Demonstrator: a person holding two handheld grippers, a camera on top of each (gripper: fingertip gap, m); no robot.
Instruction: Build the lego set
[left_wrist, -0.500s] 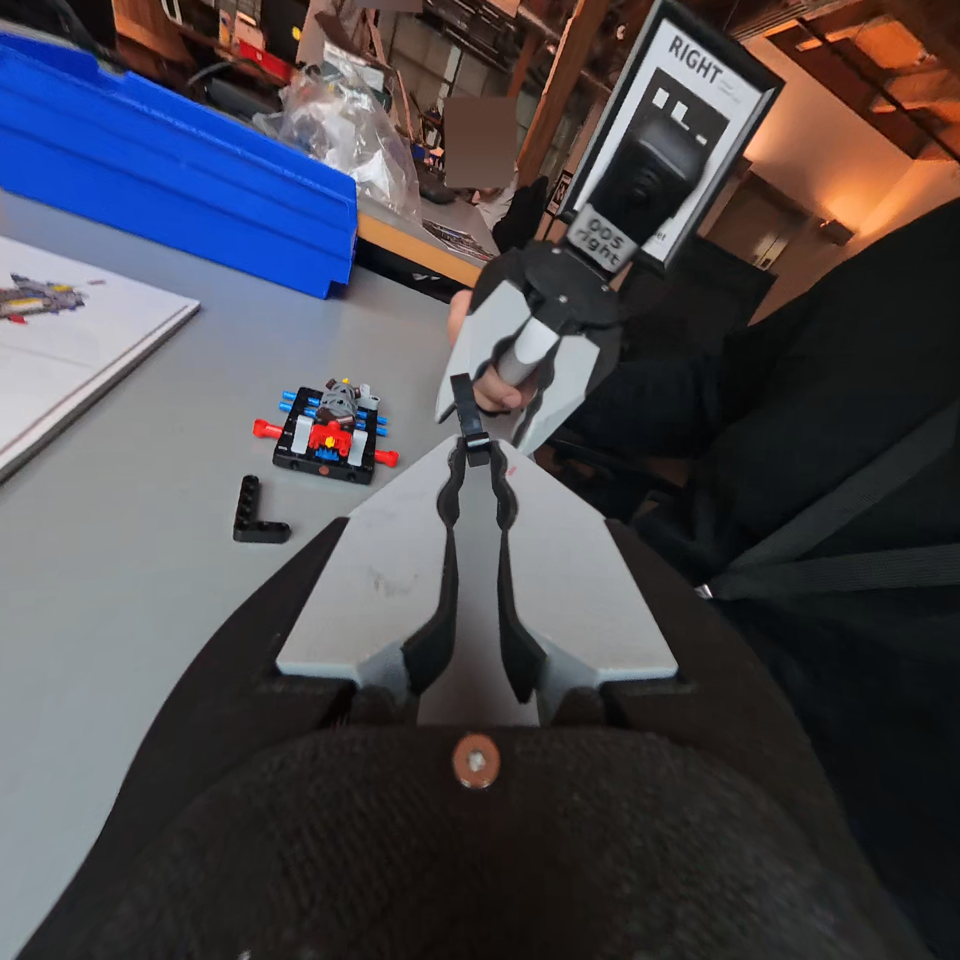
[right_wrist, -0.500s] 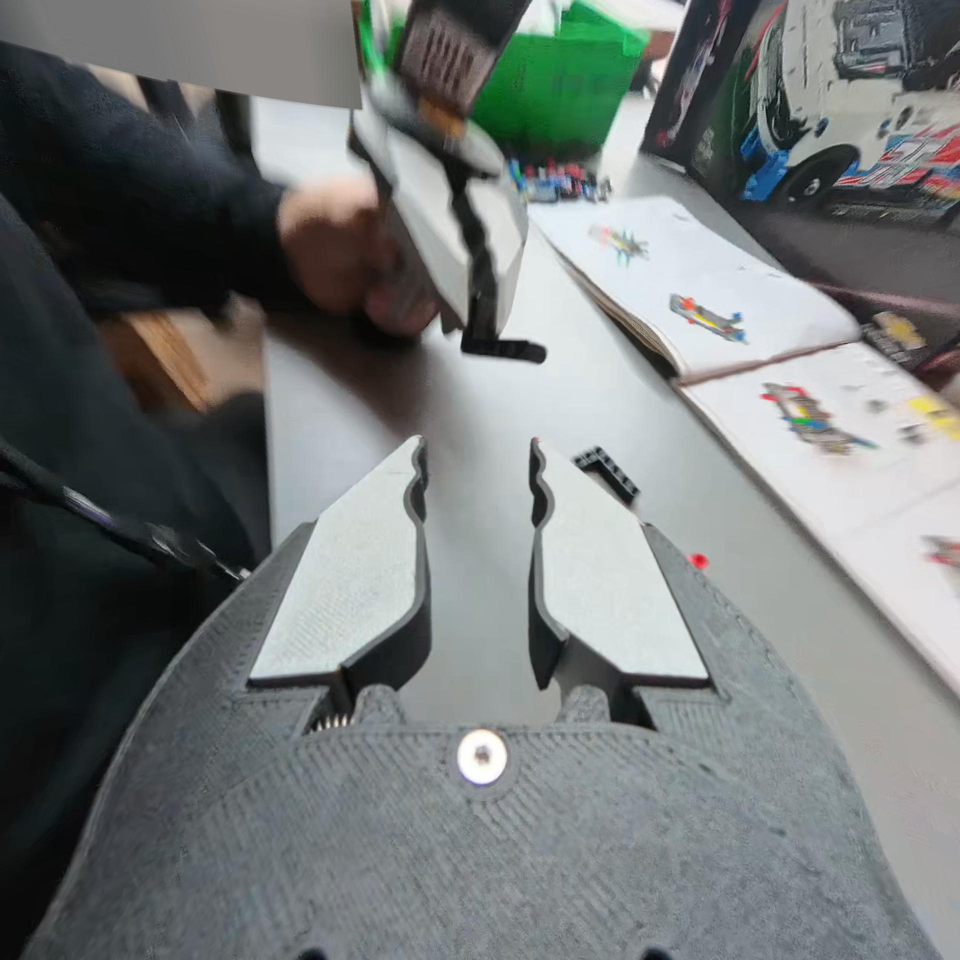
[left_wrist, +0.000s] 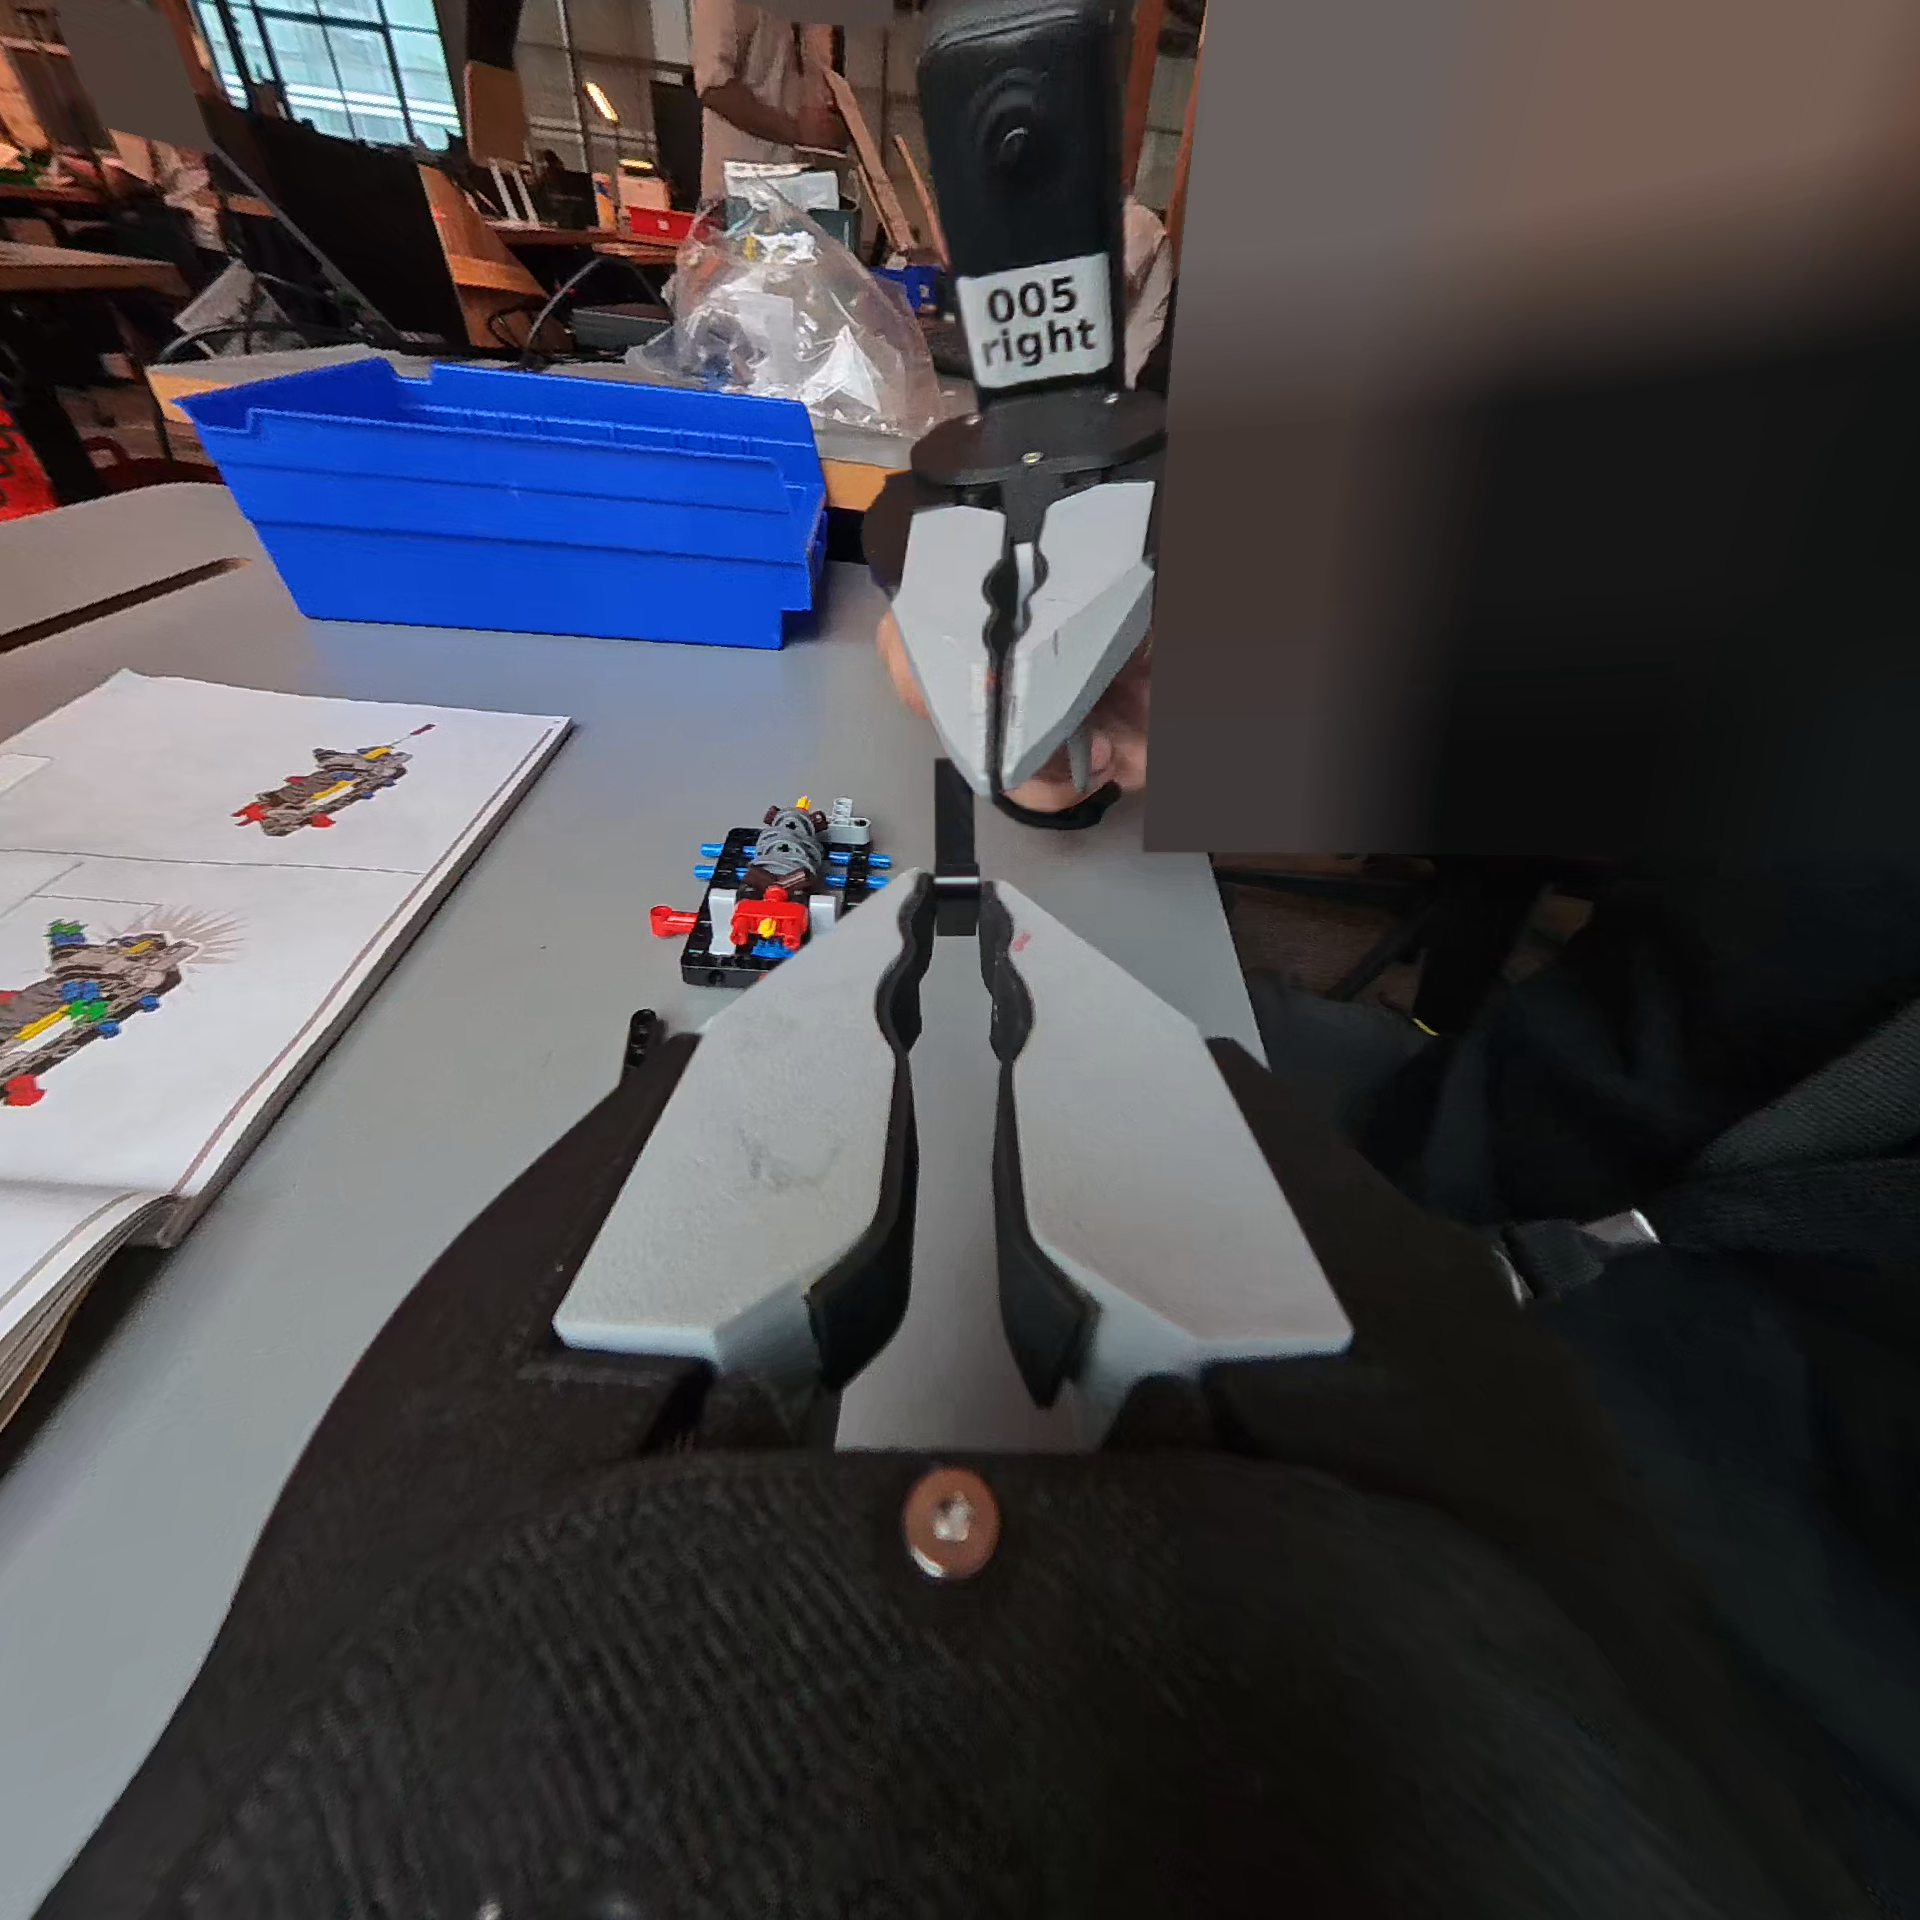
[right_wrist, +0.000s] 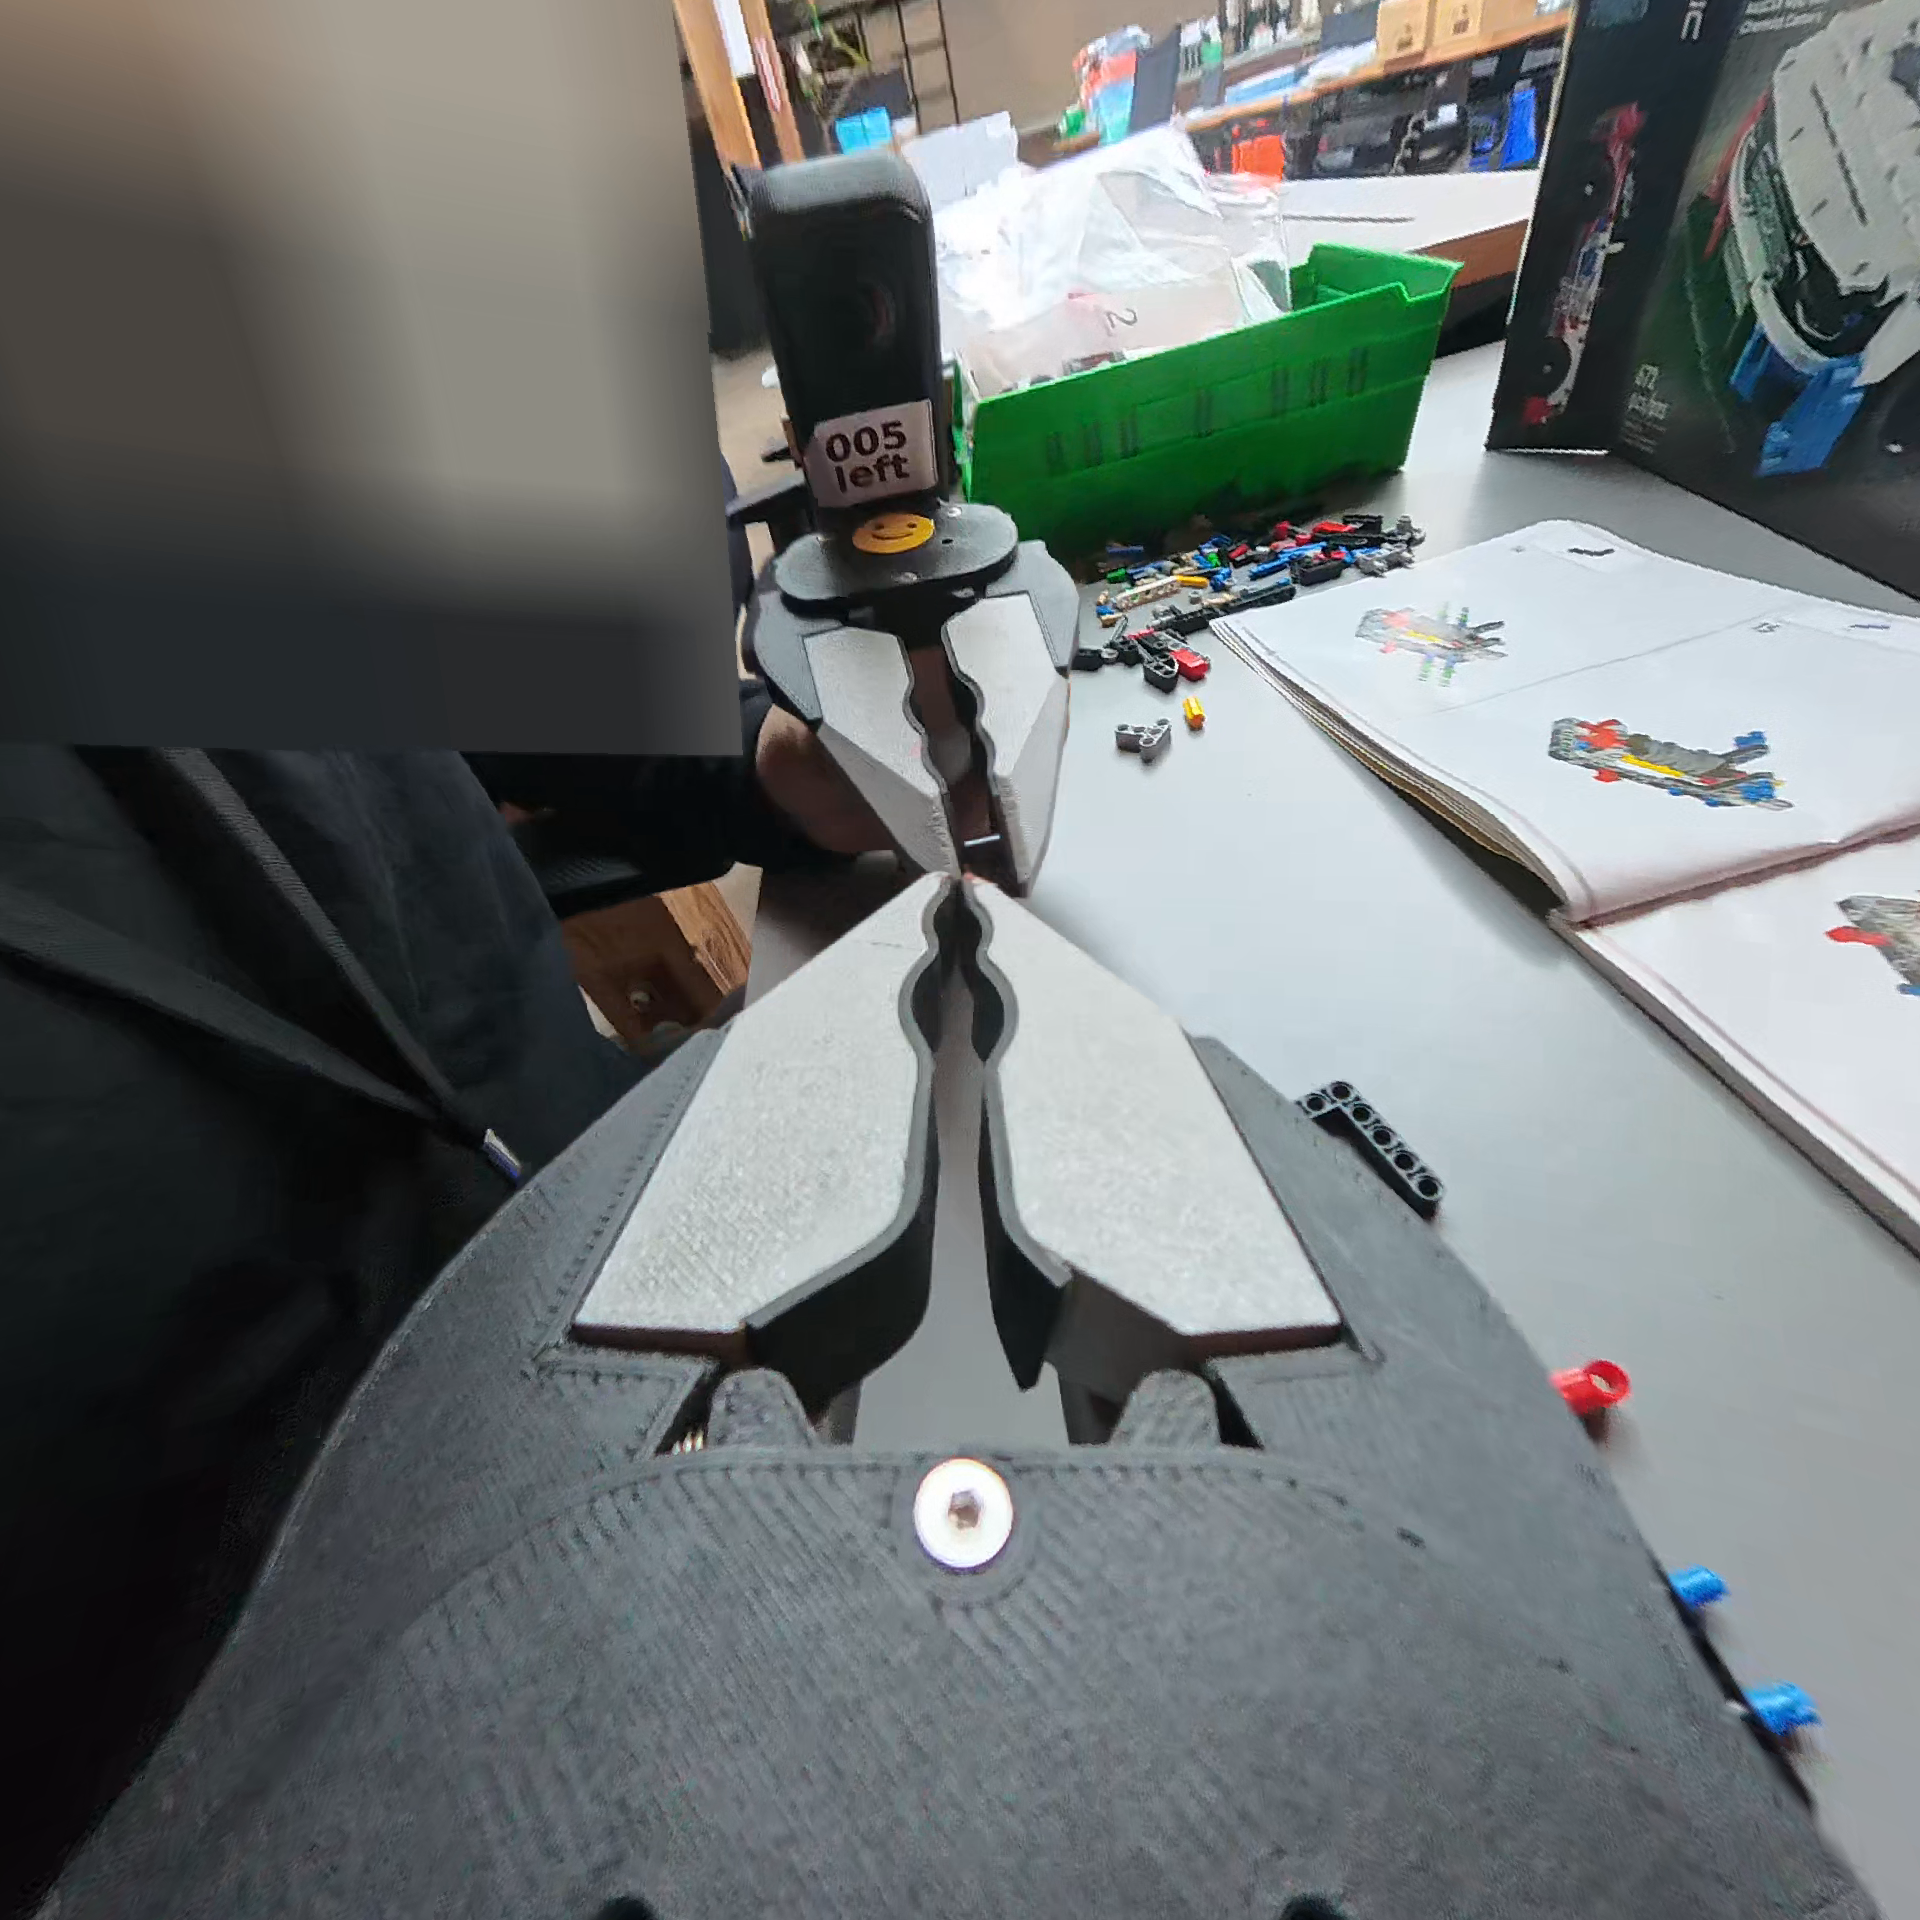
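On the grey table (left_wrist: 436, 1195) the big things sit at the edges, leaving the middle free for building: a blue bin (left_wrist: 530, 499) at the far side in the left wrist view, a green bin (right_wrist: 1195, 426) and the set's box (right_wrist: 1714, 239) in the right wrist view. The open booklet (left_wrist: 208, 883) lies flat beside the work, probably so its pictured steps can be read while both hands are busy.

The part-built model (left_wrist: 774, 904), a black frame with blue pins, grey gears and red bits, rests on the table just beyond the left gripper (left_wrist: 954, 902), near enough to take the next piece. A heap of loose parts (right_wrist: 1247, 577) lies in front of the green bin, and a black L-beam (right_wrist: 1371, 1143) waits by itself beside the right gripper (right_wrist: 958, 883).

The two grippers meet tip to tip above the table edge. The left one is clenched on a thin black beam (left_wrist: 953, 831), which stands up out of its tips toward the right gripper. The right one's fingers are drawn together; its tips sit right at the beam, but I cannot tell whether they grip it. I judge this a handover or re-grip, turning the beam for fitting to the model
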